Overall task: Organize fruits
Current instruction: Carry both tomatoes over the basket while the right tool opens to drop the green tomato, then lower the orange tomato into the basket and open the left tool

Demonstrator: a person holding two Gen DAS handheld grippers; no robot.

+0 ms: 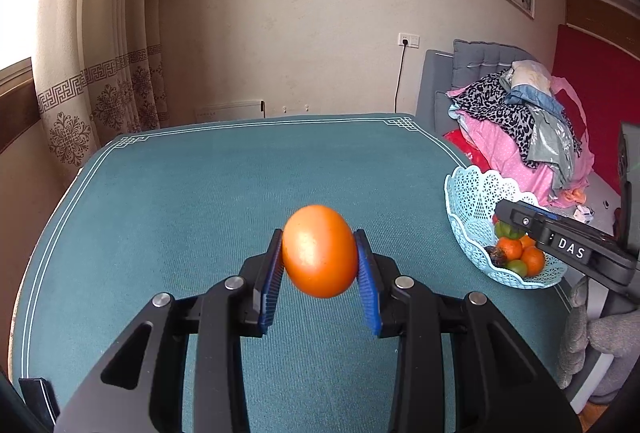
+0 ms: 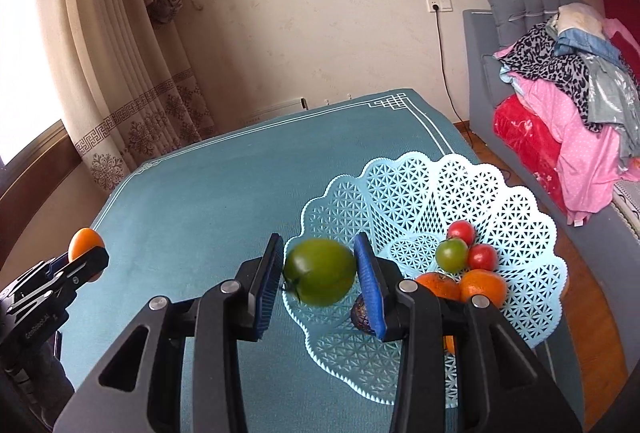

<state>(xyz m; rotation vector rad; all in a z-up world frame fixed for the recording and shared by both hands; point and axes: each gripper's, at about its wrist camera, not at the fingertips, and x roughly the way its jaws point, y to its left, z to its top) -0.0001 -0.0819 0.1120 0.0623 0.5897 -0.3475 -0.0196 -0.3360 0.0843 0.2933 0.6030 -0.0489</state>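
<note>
My left gripper [image 1: 319, 265] is clamped on an orange fruit [image 1: 320, 251], both blue pads pressing its sides, held above the teal table [image 1: 180, 193]. My right gripper [image 2: 319, 269] carries a green tomato [image 2: 320, 272] over the near rim of the pale blue basket [image 2: 420, 189]; I cannot tell whether both pads still press it. In the basket lie oranges [image 2: 482, 285], red tomatoes [image 2: 461, 231] and another green one.

each camera sits just behind its own tongs and looks forward and down at the tabletop [image 1: 200, 193], very close. both views show the tabletop, the basket [image 2: 440, 185], the far wall and the sofa [image 1: 436, 89].
</note>
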